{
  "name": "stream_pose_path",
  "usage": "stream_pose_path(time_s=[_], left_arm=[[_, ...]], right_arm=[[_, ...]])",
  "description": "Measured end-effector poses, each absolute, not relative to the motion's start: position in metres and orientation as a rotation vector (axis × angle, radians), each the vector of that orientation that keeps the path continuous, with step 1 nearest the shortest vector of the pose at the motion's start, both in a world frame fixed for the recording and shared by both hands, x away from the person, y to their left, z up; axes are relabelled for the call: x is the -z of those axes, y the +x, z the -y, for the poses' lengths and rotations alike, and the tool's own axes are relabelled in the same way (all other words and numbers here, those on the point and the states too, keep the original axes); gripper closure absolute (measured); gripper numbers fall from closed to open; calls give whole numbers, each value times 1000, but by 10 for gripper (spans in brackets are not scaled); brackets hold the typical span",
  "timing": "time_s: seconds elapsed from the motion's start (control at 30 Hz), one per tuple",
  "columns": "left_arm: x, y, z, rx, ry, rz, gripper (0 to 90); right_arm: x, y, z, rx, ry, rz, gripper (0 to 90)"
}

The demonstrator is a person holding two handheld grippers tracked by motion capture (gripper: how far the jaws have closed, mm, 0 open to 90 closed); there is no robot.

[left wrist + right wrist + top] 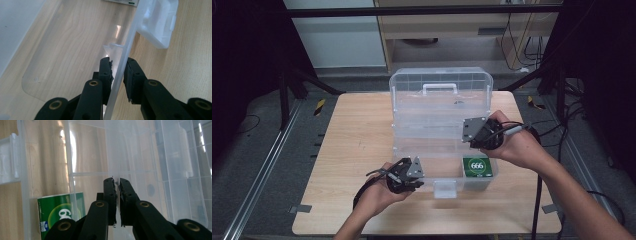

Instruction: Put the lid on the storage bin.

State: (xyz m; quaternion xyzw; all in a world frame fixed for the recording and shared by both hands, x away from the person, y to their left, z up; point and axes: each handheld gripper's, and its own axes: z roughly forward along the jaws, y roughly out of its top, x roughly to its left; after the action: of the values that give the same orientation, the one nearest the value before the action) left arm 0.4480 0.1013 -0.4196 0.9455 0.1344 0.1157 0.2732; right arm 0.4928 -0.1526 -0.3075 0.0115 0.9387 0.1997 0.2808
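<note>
Clear plastic forms a storage box (439,130) that sits open in the middle of a pale wooden surface (352,145). Its lid (440,90) stands upright at the far side, with a white handle (440,88) on it. Inside the box, in the near right compartment, lies a green packet (477,166) printed with the number 666. The other compartments look bare, showing wood through the clear base. A white latch (445,188) hangs from the box's near wall.

The left gripper (117,72) is at the near wall, left of the latch; its 2 jaws straddle that wall, 1 inside and 1 outside, just short of pressing it. The right gripper (117,195) is over the right side of the box, its jaws nearly together around a thin clear divider (113,152). The green packet (58,216) lies just beside them.
</note>
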Motion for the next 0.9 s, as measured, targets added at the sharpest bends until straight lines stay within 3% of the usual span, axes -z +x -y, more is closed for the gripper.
stream_pose_path(time_s=[0.9], left_arm=[[420, 449, -101, -318, 2544, -329, 762]], right_arm=[[317, 476, 157, -563, 13, -2524, 842]])
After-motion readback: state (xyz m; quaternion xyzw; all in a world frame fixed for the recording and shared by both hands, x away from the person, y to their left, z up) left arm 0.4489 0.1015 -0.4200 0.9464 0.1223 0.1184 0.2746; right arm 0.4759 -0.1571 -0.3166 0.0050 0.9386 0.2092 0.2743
